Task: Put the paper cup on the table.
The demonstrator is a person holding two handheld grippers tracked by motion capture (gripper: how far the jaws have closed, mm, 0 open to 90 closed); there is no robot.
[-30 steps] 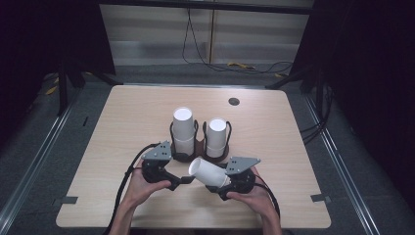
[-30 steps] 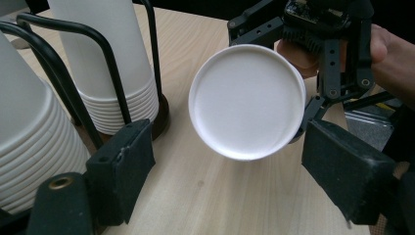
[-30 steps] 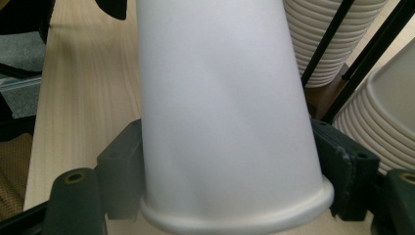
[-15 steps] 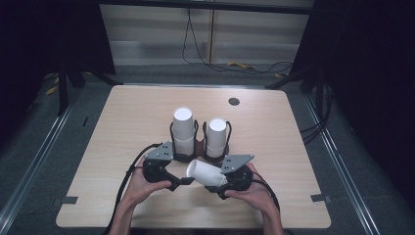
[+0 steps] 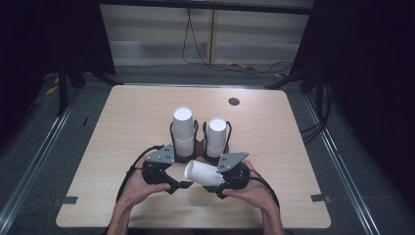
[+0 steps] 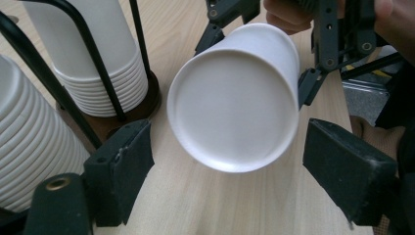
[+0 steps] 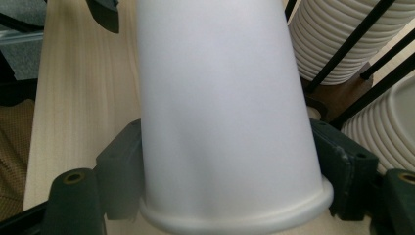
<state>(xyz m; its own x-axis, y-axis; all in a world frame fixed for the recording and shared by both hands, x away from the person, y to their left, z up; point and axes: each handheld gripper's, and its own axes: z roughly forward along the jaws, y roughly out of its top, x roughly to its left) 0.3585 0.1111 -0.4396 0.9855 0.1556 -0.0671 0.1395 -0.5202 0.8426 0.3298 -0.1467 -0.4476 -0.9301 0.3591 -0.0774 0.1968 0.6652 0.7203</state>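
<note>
From above, the table (image 5: 122, 127) carries a rack (image 5: 199, 147) with two upright cup stacks (image 5: 183, 129), and in front of it both hands meet around one white cup (image 5: 203, 172) lying sideways above the wood. The right gripper (image 7: 227, 161) pinches that cup near its rim, its view giving the cup's side wall. The left gripper (image 6: 230, 161) faces the cup's base, its jaws spread either side, apart from it.

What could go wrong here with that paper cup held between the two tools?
The right gripper clamps the cup near its rim; thin paper might dent. The left gripper is open around the cup's base without touching, so closing off-centre could knock it askew. The stacks in the rack stand close behind and might get bumped.
</note>
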